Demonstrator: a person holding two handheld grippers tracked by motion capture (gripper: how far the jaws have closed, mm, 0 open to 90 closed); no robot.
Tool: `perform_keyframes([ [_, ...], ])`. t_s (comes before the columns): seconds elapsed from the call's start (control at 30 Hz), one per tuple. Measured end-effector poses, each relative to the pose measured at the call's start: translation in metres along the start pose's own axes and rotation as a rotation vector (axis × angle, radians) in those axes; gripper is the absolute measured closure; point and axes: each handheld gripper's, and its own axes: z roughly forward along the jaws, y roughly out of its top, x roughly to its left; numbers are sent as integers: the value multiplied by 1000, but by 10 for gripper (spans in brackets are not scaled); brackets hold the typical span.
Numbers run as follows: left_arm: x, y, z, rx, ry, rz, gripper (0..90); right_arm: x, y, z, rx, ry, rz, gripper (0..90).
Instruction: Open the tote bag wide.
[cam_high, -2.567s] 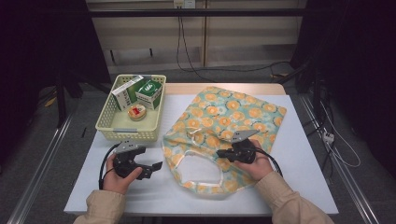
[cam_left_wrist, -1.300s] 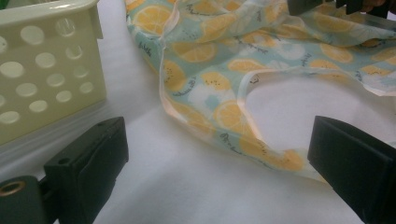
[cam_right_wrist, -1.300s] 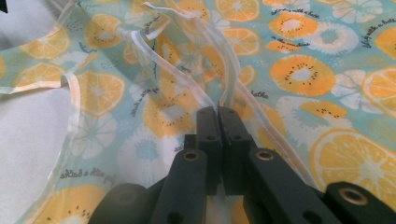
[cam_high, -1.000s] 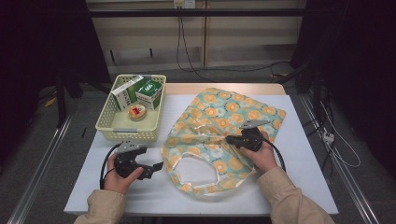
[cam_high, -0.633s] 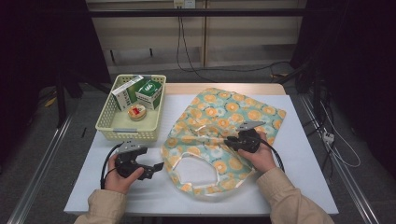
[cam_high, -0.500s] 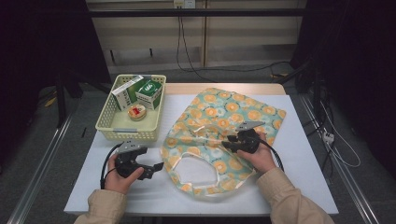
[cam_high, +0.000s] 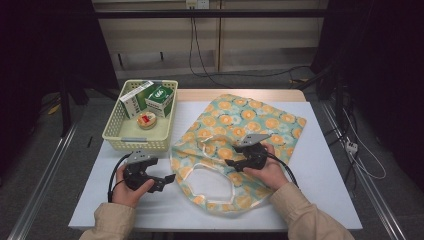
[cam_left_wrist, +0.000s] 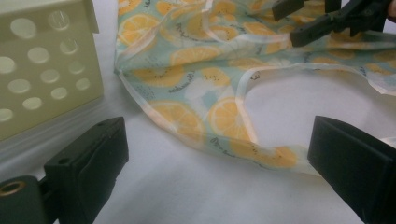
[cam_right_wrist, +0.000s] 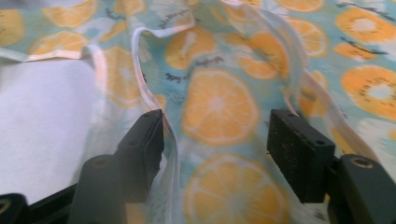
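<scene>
Now the right gripper (cam_high: 234, 163) has just been opening its jaws, nothing pinched, over the orange-print bag (cam_high: 260, 125) lying flat mid-counter, left gripper (cam_left_wrist: 210, 154) released nearby — snag that loose handle (cam_right_wrist: 154, 100) and the bag bunches up.

A grey floor (cam_high: 70, 130) is being crossed by metal rails (cam_high: 47, 172) beside the white desk (cam_high: 325, 165); black cables (cam_high: 210, 55) are being hung before a pale back wall (cam_high: 260, 35).
</scene>
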Motion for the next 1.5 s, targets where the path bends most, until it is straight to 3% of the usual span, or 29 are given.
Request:
perform_keyframes([
  [0.13,0,0,0,-1,-1,-1,50,11,-1,8,47,20,-36,298],
  [0.27,0,0,0,-4,-3,-2,50,16,0,10,52,18,-55,290],
  [0.33,0,0,0,-5,-2,-2,49,14,-1,10,52,13,-44,292],
  [0.63,0,0,0,0,-4,-1,49,-9,-5,3,43,-99,31,348],
  [0.9,0,-1,1,4,0,-4,50,-19,-7,2,33,-115,59,487],
  [1.3,1,-2,2,3,-2,-8,50,-32,-8,-1,25,-128,86,804],
  [1.5,1,-2,2,3,-2,-8,50,-34,-8,0,24,-141,68,888],
])
